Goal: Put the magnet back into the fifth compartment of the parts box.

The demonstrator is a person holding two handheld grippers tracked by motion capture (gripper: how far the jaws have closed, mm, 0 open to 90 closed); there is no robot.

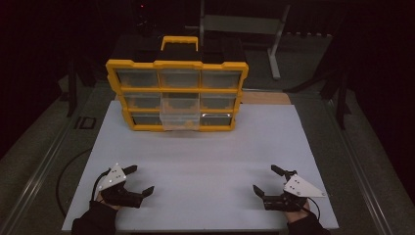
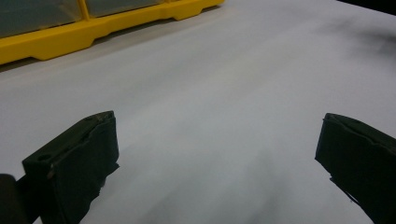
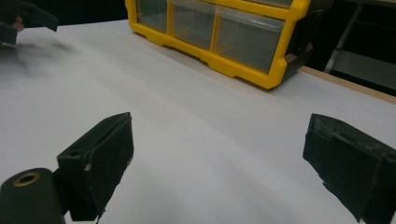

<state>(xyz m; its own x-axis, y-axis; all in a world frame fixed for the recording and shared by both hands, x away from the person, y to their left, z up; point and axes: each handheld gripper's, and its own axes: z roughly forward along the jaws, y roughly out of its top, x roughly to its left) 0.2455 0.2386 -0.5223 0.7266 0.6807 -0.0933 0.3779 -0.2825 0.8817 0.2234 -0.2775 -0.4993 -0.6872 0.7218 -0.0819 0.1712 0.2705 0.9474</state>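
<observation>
A yellow organizer case (image 1: 177,94) with clear drawers stands upright at the far middle of the white table (image 1: 205,161). Its centre drawer (image 1: 180,116) is pulled partway out toward me. My left gripper (image 1: 139,180) rests near the table's front left, open, nothing between its jaws. My right gripper (image 1: 265,179) sits at the front right, also open and empty. The left gripper view has the case's yellow base (image 2: 93,30) at top left, beyond my left gripper (image 2: 217,140). In the right gripper view the case (image 3: 224,35) stands ahead of my right gripper (image 3: 217,140).
A black handle frame with a yellow grip (image 1: 179,43) tops the case. A metal stand (image 1: 274,34) rises behind the table at the right. Dark floor and cables (image 1: 66,171) lie to the left. A wood strip (image 1: 266,97) edges the table's far right.
</observation>
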